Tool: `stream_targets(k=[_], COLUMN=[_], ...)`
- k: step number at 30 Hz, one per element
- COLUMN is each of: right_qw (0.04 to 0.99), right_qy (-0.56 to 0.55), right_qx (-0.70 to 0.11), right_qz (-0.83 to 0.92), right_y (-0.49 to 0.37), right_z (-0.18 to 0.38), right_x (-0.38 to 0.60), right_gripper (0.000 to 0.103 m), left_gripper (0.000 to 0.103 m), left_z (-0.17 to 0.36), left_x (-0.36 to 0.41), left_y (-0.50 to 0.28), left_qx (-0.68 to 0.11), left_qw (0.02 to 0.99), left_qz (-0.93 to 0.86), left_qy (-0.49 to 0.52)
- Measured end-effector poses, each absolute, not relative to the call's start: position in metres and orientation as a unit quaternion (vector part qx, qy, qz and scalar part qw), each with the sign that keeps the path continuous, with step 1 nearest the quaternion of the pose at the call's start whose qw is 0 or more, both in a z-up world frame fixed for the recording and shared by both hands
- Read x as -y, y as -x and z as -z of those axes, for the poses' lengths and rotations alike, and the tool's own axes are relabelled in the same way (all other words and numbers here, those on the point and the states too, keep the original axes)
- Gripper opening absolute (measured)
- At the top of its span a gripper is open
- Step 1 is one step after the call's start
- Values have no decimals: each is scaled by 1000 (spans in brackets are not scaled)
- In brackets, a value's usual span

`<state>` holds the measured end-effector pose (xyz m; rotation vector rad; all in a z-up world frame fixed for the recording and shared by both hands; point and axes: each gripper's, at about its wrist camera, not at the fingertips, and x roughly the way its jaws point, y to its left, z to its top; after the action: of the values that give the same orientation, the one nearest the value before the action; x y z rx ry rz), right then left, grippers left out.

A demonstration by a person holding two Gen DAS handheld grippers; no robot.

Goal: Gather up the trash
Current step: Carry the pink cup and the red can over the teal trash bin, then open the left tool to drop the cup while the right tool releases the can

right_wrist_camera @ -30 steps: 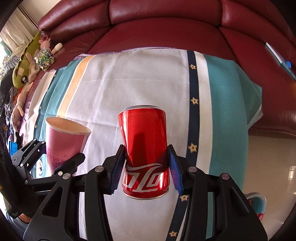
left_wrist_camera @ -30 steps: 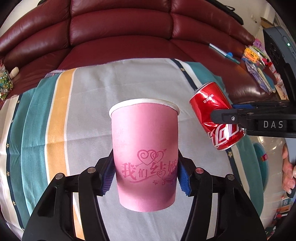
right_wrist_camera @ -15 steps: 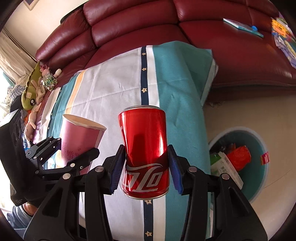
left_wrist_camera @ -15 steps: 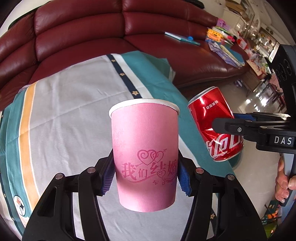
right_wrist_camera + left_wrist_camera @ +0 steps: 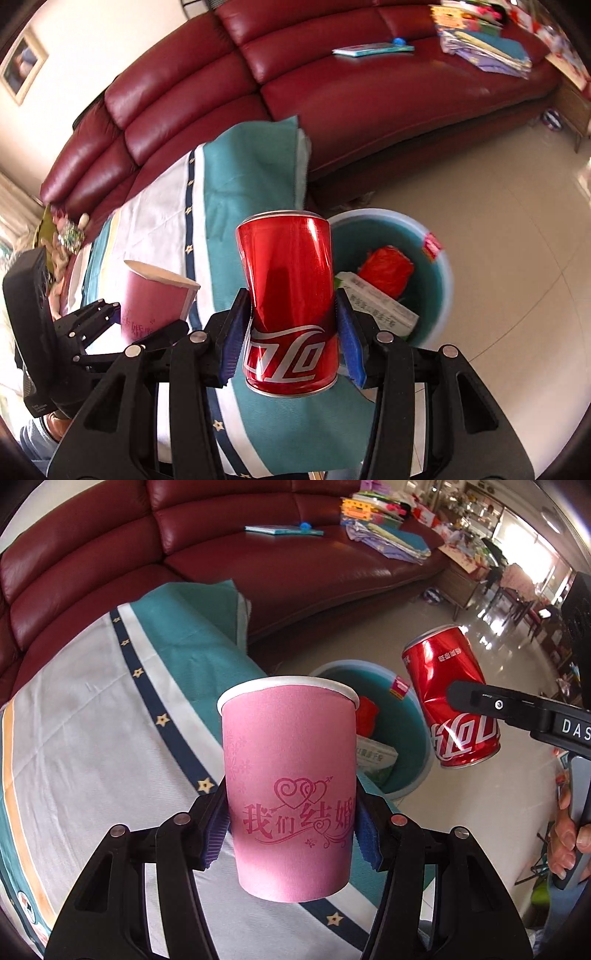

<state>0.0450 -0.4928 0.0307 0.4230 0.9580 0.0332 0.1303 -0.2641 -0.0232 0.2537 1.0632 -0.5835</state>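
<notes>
Carrying trash binward: pink cup clamped in left gripper, red can in right gripper (jaws released only once centred over bin).

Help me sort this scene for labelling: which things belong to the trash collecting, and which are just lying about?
Part of the job:
- pink paper cup, held in left gripper
- red cola can, held in right gripper
- teal bin, trash inside

Lying about:
- red sofa
- striped cloth
- book
- stacked papers
</notes>
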Motion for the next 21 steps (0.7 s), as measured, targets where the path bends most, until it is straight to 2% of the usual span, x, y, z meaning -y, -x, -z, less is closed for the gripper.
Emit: stream_targets(k=[16, 21], right_qw=[853, 848], right_qy=[-251, -250], right_qx=[-455, -465], right_qz=[39, 52], right_y=[-23, -32], right_z=[-7, 0], right_x=[566, 573], right_gripper=[44, 44], left_gripper=[60, 63], left_z=[47, 58], left_x=[368, 391], left_y=[-127, -139], left_qx=[-508, -515], left_qw=[780, 773], left_qz=[328, 333], left_qy=[-159, -165])
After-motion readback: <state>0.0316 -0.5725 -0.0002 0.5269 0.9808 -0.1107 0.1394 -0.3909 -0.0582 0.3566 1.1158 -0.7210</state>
